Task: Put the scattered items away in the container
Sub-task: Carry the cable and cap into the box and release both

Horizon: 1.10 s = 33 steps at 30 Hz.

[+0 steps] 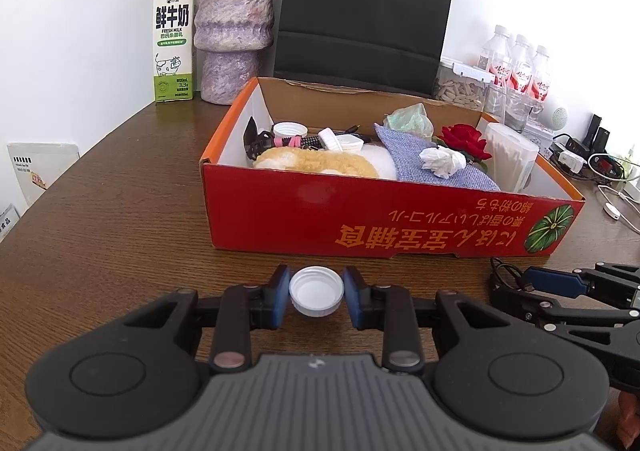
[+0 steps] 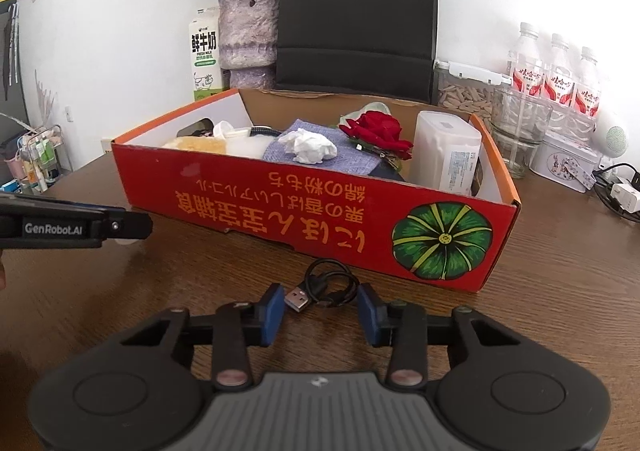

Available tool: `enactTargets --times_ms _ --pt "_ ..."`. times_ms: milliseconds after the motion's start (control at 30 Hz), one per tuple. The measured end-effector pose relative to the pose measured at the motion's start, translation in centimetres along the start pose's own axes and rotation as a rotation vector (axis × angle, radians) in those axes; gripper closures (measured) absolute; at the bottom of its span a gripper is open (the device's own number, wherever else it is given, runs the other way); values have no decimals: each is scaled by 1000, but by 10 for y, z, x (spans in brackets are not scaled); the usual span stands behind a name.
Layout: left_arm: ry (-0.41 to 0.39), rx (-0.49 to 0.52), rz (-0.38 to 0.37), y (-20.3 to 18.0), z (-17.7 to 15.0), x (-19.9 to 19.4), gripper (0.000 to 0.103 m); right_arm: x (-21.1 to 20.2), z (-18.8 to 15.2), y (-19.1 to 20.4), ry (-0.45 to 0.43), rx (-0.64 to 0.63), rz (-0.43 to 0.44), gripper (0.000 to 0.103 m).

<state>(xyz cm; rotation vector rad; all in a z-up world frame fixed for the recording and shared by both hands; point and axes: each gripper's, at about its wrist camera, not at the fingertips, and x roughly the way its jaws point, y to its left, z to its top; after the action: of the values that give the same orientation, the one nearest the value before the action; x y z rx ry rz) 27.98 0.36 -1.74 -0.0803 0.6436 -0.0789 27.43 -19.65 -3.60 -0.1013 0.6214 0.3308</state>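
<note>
Clamped between the blue pads of my left gripper [image 1: 316,293] sits a white bottle cap [image 1: 316,291], open side up, just in front of the near wall of the red box [image 1: 360,219]. My right gripper [image 2: 322,309], further right, has its pads on either side of a coiled black USB cable [image 2: 326,287] on the table [image 2: 120,311]; its left pad seems to touch the plug, but I cannot tell whether the right one bears on the cable.

By my reckoning most of the tidying is done. The box already holds caps, a yellow sponge [image 1: 316,163], a blue cloth [image 1: 432,163], crumpled paper [image 1: 442,161], a red rose [image 1: 464,139] and a white tub [image 1: 512,155]. The cap and cable are the only loose items I see; both need lifting over the near wall.

Upside-down yellow Japanese lettering and a green pumpkin picture [image 2: 442,241] mark the box. Far left, the milk carton [image 1: 174,39] reads "FRESH MILK" and "3.3g". "GenRobot.AI" is printed on my left gripper's side.
</note>
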Motion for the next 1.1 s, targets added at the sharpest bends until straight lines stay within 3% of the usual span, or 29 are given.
enactTargets --times_ms 267,633,933,1100 --pt "-12 6 10 0 -7 -14 73 -24 -5 8 -37 -18 17 64" --pt "-127 5 -23 -9 17 -47 73 -64 24 9 -196 -35 8 64" --pt "-257 31 -37 -31 82 -33 73 -41 80 3 -307 -25 -9 64" --pt "-260 0 -45 -34 103 -6 73 -8 100 -9 -299 10 -19 64"
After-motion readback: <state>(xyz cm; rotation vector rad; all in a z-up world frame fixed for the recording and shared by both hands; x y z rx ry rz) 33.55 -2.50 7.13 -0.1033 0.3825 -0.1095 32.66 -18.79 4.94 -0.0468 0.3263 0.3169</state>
